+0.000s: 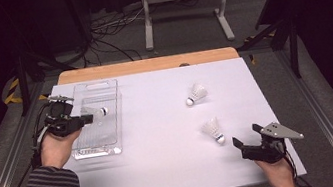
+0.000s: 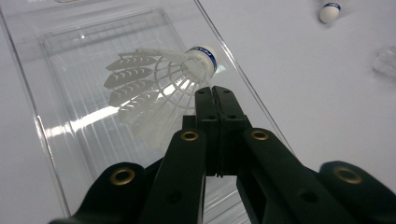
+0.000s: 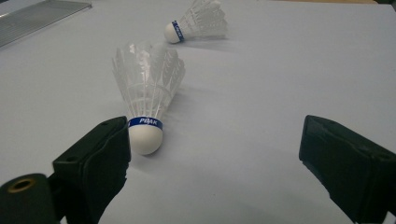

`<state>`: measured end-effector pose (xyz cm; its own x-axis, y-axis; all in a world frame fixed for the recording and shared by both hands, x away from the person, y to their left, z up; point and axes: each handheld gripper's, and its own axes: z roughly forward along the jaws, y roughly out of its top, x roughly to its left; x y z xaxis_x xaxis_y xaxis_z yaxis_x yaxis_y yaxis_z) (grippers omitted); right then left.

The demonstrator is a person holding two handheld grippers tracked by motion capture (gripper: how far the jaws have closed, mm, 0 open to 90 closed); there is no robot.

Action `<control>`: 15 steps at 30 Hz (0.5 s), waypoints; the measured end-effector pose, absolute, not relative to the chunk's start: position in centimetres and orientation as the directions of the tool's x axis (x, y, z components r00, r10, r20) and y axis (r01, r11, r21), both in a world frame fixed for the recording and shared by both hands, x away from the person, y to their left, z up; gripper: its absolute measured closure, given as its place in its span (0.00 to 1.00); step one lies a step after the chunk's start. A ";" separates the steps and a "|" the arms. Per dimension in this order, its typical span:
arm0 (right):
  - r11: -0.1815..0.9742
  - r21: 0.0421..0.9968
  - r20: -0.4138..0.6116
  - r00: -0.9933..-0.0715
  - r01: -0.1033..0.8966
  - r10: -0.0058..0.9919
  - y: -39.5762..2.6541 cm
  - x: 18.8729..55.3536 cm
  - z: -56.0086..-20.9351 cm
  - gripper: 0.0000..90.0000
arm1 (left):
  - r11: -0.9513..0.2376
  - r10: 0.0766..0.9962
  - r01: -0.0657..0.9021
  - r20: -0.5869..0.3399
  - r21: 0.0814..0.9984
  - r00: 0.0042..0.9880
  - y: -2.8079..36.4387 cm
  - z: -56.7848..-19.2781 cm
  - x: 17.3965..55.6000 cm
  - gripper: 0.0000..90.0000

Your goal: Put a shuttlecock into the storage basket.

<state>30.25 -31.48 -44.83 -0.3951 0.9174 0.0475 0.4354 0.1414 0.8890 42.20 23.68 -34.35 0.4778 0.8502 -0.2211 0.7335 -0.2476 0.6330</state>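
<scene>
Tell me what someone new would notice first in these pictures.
The left hand-held gripper holds a white shuttlecock over the clear plastic tray at the table's left. Two more shuttlecocks lie on the white tabletop, the nearer just before the open right hand-held gripper.

One camera high above you, one riding each hand-held gripper.
Your high view faces down on the bench (image 1: 159, 125); both close gripper views share its shuttlecocks.

Left hand-held gripper (image 2: 214, 93) closed, right hand-held gripper (image 3: 215, 154) agape

A grey metal frame (image 1: 185, 7) and loose black cables (image 1: 109, 34) occupy the floor beyond the white table (image 1: 161, 140).
</scene>
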 end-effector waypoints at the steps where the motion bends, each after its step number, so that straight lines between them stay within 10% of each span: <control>1: 0.141 0.889 0.048 -0.395 0.435 0.917 -31.5 30.3 -44.8 0.11 | -0.245 0.854 0.734 -0.218 0.634 0.473 23.7 -34.4 42.3 1.00; 15: 0.141 0.890 0.048 -0.396 0.434 0.917 -31.5 30.3 -44.8 0.11 | -0.236 0.873 0.745 -0.201 0.624 0.445 23.5 -35.2 44.0 1.00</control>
